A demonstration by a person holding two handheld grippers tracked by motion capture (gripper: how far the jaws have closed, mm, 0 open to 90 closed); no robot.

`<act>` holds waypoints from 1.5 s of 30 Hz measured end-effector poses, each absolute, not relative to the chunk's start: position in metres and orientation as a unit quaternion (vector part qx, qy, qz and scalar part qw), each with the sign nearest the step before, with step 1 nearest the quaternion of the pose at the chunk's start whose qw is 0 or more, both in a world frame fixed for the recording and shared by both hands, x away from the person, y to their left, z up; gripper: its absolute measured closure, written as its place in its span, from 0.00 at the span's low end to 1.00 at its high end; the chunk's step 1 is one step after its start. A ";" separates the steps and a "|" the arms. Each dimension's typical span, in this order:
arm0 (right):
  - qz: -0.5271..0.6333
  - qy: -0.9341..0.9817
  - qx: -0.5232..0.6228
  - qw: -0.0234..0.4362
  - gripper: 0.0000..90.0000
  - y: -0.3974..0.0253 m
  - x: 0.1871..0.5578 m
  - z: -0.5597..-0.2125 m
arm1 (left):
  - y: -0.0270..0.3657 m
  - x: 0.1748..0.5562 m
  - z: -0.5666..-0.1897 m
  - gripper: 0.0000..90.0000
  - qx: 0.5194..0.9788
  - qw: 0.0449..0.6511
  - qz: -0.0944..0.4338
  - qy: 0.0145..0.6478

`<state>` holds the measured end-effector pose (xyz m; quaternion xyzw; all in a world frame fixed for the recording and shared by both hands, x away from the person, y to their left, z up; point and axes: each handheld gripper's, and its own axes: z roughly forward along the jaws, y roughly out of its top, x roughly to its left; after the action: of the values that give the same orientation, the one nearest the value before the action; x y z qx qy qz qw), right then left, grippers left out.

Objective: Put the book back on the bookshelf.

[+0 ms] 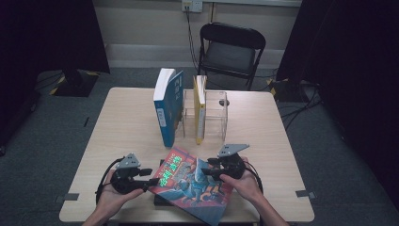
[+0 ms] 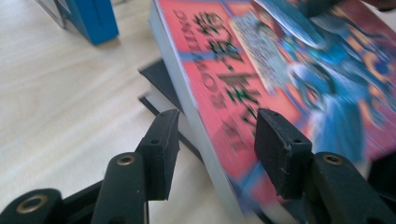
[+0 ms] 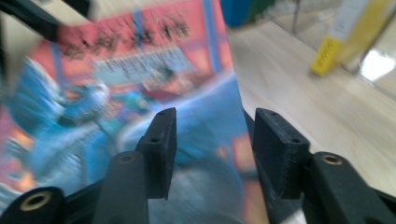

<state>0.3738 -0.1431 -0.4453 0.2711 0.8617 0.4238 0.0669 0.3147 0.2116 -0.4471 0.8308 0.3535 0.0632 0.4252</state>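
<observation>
Both open grippers, left gripper (image 1: 151, 180) and right gripper (image 1: 205, 173), straddle opposite edges of a red book (image 1: 195, 183) on the desk (image 1: 127, 127); closing to lift looks next.

— Dim from above, dark at both edges; table (image 1: 127, 127) evenly lit, soft shadows.
— Up close, motion-blurred red book (image 2: 261, 84) between sharp jaws; glare patch beyond, top right.

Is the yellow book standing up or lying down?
Standing up. The yellow book stands on its bottom edge inside the clear rack.
</observation>
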 end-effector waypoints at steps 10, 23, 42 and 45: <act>0.423 0.858 0.283 0.071 0.55 -0.149 0.371 -0.450 | 0.222 0.295 -0.456 0.58 0.847 0.417 0.041 0.326; 0.410 0.861 0.296 0.054 0.58 -0.155 0.371 -0.448 | 0.204 0.323 -0.471 0.68 0.851 0.359 0.087 0.374; 0.420 0.856 0.293 0.063 0.57 -0.157 0.369 -0.450 | 0.207 0.301 -0.455 0.73 0.839 0.422 0.067 0.336; 0.421 0.856 0.294 0.062 0.58 -0.157 0.369 -0.450 | 0.208 0.304 -0.456 0.73 0.831 0.434 0.055 0.344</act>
<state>0.3689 -0.1573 -0.4496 0.2936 0.8561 0.4208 0.0625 0.3039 0.2076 -0.4561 0.8305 0.3444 0.0548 0.4343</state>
